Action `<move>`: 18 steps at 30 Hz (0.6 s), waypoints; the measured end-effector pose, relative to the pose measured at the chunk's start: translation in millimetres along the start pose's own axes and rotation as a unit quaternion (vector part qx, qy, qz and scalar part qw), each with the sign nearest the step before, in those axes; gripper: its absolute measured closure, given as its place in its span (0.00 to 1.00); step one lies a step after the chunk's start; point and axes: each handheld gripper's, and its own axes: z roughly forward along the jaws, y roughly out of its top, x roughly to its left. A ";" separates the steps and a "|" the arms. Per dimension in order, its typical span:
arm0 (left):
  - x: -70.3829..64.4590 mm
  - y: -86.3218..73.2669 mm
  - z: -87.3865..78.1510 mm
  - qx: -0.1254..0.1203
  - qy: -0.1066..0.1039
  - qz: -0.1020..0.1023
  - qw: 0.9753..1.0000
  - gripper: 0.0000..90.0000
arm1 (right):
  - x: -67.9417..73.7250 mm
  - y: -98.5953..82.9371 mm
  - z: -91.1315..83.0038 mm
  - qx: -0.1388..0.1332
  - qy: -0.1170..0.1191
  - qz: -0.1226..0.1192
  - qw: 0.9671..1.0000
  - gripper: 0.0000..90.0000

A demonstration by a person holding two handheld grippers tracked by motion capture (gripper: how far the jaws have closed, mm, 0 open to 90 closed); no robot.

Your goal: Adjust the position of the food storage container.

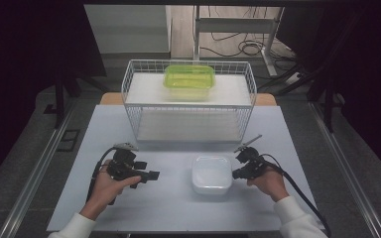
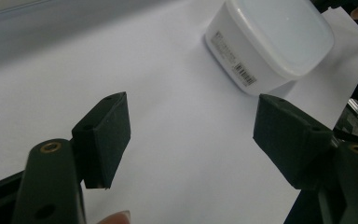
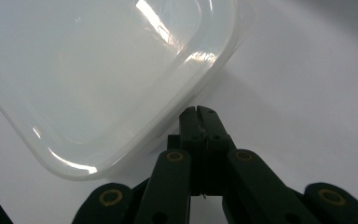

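High view, box: a white lidded box (image 1: 212,173) sits on the table (image 1: 178,208), near the front edge, right of centre.
High view, right gripper: the right gripper (image 1: 238,173) lies at the box's right side, touching it or just beside it.
High view, left gripper: the left gripper (image 1: 151,174) rests well apart from the box, on its left, pointing toward it.
High view, rack: a wire rack (image 1: 188,101) stands behind the box; a green box (image 1: 189,80) sits on its top shelf.
Left gripper view, jaws: wide apart and empty, with bare table between them; the box (image 2: 272,39) lies ahead, upper right, a barcode label on its side wall.
Right gripper view, jaws: pressed together with nothing between them, tips (image 3: 199,114) at the lid's (image 3: 102,70) rim, beside a rounded corner.
Step in hand (judgement): working the shut right tips at the lid edge, most likely to nudge or lift it.
Method (judgement): keep the right tips low and square to the rim so they do not slip off the curved corner.
Method (judgement): bring the open left gripper to the opposite wall to steady the box; it looks light and may slide on the smooth table.
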 end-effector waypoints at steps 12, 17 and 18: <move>-0.8 0.2 0.9 -0.002 -0.001 -0.001 1.000 0.30 | 26.8 26.8 21.9 -0.012 0.018 -0.031 0.999 0.99; -0.8 0.1 0.4 -0.003 -0.001 -0.001 1.000 0.30 | 33.9 33.0 28.9 -0.014 0.026 -0.031 0.999 0.99; -0.9 0.1 0.5 -0.003 0.000 0.000 1.000 0.30 | 33.9 33.0 28.9 -0.014 0.026 -0.031 0.999 0.99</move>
